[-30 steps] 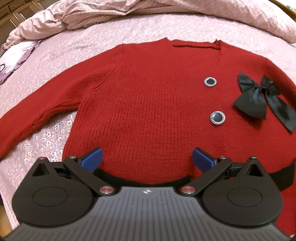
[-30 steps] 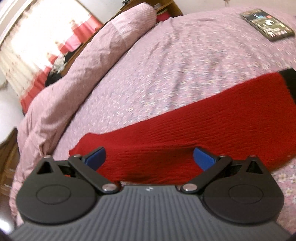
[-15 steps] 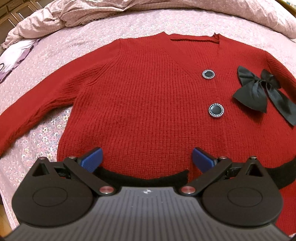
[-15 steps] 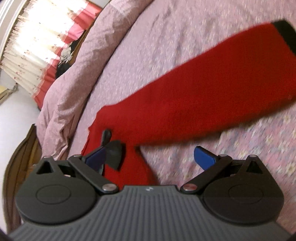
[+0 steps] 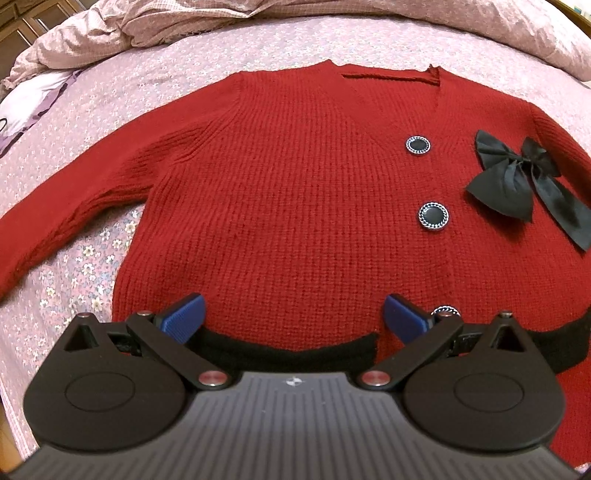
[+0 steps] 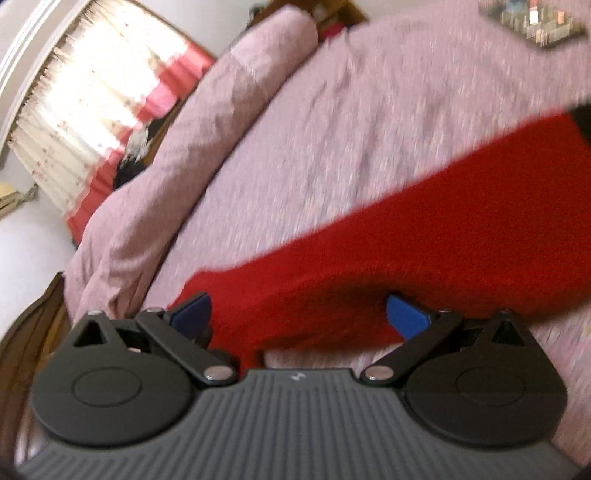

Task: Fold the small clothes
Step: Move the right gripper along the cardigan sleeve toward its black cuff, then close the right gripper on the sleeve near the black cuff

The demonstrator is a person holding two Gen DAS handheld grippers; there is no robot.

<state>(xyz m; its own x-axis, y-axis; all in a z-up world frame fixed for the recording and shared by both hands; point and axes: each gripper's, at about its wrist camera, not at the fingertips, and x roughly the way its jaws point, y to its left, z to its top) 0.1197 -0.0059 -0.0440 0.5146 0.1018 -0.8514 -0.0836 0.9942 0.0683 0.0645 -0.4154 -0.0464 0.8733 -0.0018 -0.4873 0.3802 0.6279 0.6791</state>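
Observation:
A red knit cardigan (image 5: 295, 199) lies flat, front up, on the pink bedspread, with round dark buttons (image 5: 433, 216), a black bow (image 5: 524, 184) on its right chest and a black hem band (image 5: 295, 356). Its left sleeve (image 5: 66, 218) stretches out to the left. My left gripper (image 5: 291, 317) is open, hovering over the hem. In the right wrist view, which is blurred, my right gripper (image 6: 299, 317) is open over the cardigan's other sleeve (image 6: 424, 251), which runs to a black cuff (image 6: 581, 118) at the right edge.
A rumpled pink duvet (image 5: 258, 18) is bunched along the far side of the bed and shows in the right wrist view (image 6: 192, 140). A white and purple cloth (image 5: 26, 107) lies at far left. A dark box (image 6: 532, 18) sits at far right. A curtained window (image 6: 85, 96) stands beyond.
My left gripper has drawn back slightly toward the hem. My right gripper has swung over the right sleeve, from near the shoulder back along the arm; both stay open.

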